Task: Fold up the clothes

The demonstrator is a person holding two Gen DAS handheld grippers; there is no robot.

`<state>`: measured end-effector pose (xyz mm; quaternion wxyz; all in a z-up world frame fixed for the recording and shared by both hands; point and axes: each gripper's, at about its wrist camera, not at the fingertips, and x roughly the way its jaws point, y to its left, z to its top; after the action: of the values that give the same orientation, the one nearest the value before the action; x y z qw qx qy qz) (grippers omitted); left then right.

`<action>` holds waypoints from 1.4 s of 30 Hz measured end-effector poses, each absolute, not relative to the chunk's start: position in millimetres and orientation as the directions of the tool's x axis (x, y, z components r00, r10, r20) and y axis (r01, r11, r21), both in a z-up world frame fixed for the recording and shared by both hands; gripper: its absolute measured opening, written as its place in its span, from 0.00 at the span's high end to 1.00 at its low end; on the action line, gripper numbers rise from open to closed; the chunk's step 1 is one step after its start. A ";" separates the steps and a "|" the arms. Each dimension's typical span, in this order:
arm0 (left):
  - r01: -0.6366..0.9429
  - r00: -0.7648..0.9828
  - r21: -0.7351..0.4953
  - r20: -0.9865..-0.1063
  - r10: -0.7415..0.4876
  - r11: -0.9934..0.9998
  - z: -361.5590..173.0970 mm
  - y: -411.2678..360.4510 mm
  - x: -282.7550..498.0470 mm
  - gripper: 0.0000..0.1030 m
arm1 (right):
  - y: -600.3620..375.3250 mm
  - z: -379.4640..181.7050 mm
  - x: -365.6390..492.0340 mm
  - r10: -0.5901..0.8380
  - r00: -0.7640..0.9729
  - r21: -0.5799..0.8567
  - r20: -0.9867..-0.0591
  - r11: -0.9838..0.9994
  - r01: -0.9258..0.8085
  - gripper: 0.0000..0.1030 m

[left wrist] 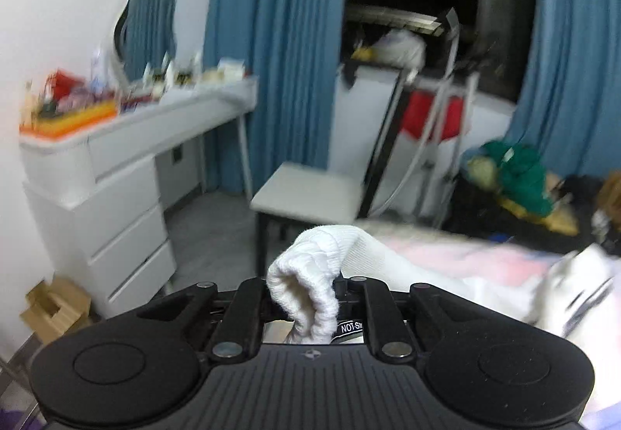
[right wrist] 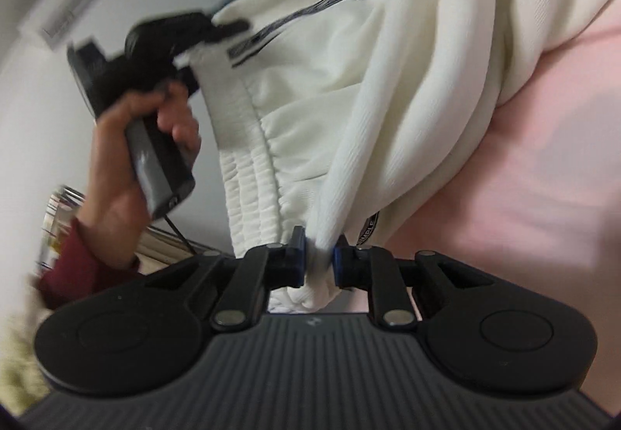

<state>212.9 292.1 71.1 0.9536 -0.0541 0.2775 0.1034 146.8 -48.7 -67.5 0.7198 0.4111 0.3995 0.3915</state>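
Observation:
White track trousers (right wrist: 407, 88) with a ribbed elastic waistband (right wrist: 252, 174) and a black-striped side tape hang stretched between both grippers above a pink bedsheet (right wrist: 543, 158). In the right wrist view my right gripper (right wrist: 319, 255) is shut on a bunched fold of the white cloth, its blue pads (right wrist: 298, 259) pressing either side. Up left, a hand (right wrist: 163, 135) in a dark red sleeve holds my left gripper (right wrist: 229, 28), shut on the waistband corner. In the left wrist view my left gripper (left wrist: 304, 292) pinches the waistband (left wrist: 310, 274), which bulges over the jaws and hides the fingertips.
A white dresser (left wrist: 116, 205) with a cluttered top and a mirror stands at the left. A white chair (left wrist: 310, 193) sits ahead by blue curtains (left wrist: 279, 42). A pile of green clothes (left wrist: 520, 174) lies at the right, and a cardboard box (left wrist: 50, 306) rests on the floor.

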 end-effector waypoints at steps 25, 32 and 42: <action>-0.088 0.883 -0.116 -0.468 0.024 0.989 73.2 201.5 23.2 0.19 | -102.6 29.1 78.9 0.668 0.602 0.526 -0.436 0.733 -0.432 0.16; -0.011 0.917 -0.158 -0.395 -0.054 0.987 79.7 83.3 -35.2 0.18 | -227.6 68.8 46.9 0.488 0.795 0.325 -0.361 0.864 -0.384 0.16; 0.068 0.918 -0.162 -0.376 -0.125 0.985 20.1 -18.1 -45.4 0.17 | -322.5 23.1 45.1 0.269 0.913 0.198 -0.307 0.956 -0.216 0.16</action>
<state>-45.4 -18.1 20.1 0.9767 -0.0728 0.1960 -0.0492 45.1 -322.5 23.2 0.9747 0.0800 0.1675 0.1244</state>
